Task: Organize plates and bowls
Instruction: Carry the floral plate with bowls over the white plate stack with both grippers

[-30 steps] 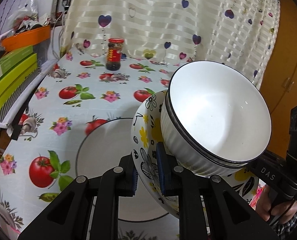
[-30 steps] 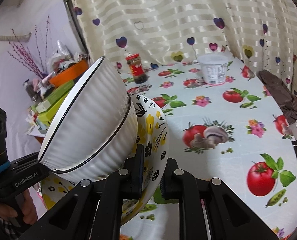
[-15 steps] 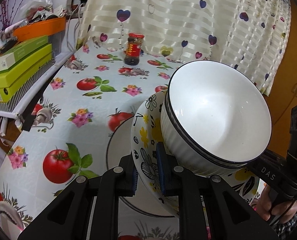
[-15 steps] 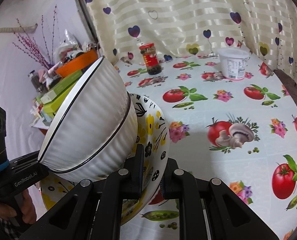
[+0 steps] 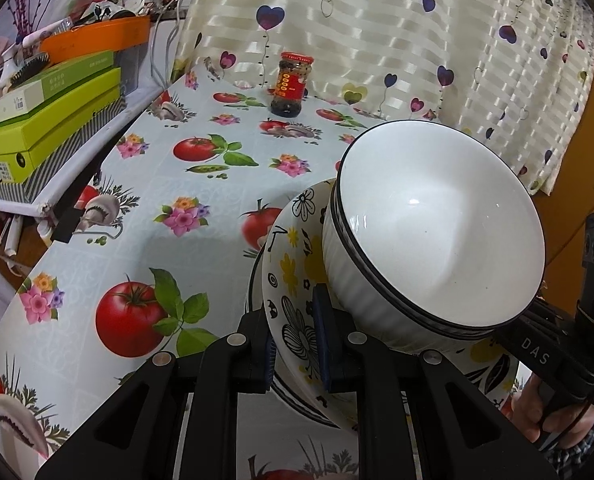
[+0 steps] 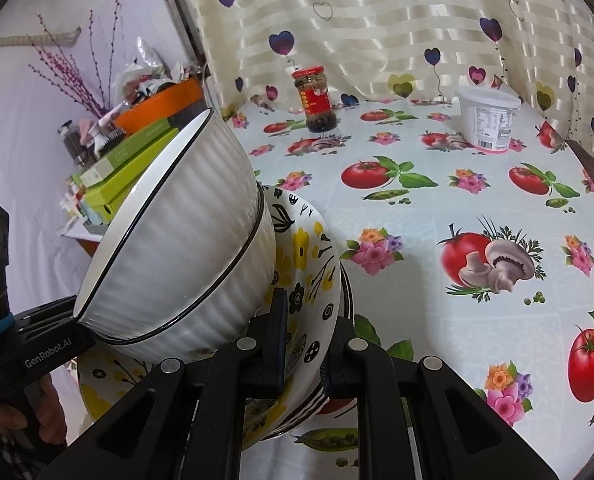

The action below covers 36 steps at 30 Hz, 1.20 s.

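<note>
A flower-patterned plate (image 5: 293, 284) carries a white ribbed bowl (image 5: 437, 232) with a dark rim. My left gripper (image 5: 295, 344) is shut on the plate's left rim. My right gripper (image 6: 303, 348) is shut on its opposite rim (image 6: 317, 276). The white bowl (image 6: 185, 248) leans toward the left gripper in the right wrist view. A black-rimmed white plate (image 5: 257, 268) on the table shows just beneath the flower plate, mostly hidden by it.
A red-lidded sauce jar (image 5: 291, 84) stands at the table's far edge by the curtain. A white tub (image 6: 489, 120) stands at the far right. Green boxes (image 5: 53, 120) and an orange basin (image 5: 97, 36) sit on a shelf to the left.
Both grippers have carried the plate and bowl over the table; the black-rimmed plate below has slid from the lower left to almost fully under the flower plate. Both grips are unchanged.
</note>
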### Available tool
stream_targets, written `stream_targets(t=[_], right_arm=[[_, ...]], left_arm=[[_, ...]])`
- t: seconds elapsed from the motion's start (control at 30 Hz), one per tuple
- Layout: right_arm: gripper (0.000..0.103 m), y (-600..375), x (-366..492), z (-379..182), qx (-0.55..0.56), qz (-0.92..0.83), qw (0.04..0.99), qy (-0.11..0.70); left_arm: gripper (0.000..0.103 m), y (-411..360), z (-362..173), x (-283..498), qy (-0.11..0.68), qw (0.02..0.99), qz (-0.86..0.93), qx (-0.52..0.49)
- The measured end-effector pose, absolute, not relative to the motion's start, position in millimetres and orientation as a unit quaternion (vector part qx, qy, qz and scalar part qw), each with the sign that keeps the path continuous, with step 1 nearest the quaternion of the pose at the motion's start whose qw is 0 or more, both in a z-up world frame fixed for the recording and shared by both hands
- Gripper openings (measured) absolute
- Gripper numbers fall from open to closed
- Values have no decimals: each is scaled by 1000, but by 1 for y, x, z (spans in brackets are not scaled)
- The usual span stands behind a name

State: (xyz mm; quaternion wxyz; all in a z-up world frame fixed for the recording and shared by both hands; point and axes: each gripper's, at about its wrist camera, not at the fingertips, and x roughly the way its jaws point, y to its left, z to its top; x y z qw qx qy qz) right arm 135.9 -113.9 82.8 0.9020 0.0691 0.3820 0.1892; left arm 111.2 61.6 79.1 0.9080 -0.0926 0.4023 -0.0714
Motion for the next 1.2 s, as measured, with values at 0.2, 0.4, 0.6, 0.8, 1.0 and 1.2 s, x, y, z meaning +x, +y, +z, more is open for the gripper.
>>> stream_targets(t=[0.2, 0.4, 0.6, 0.8, 1.0, 1.2], right_arm=[[13, -110, 140, 77, 64, 186, 901, 387], [13, -108, 141, 75, 61, 185, 902, 386], [13, -109, 143, 76, 56, 181, 904, 383], [13, -110, 144, 75, 51, 177, 907, 378], [14, -108, 145, 75, 42, 176, 910, 374], [16, -106, 142, 73, 30, 172, 914, 366]], left_arm=[[16, 64, 72, 115, 408, 906, -69, -92], [16, 65, 69, 118, 411, 904, -70, -92], [16, 64, 66, 120, 414, 902, -75, -94], [16, 62, 65, 122, 411, 904, -76, -87], [16, 61, 65, 122, 406, 908, -70, -80], [16, 62, 63, 121, 399, 911, -69, -81]])
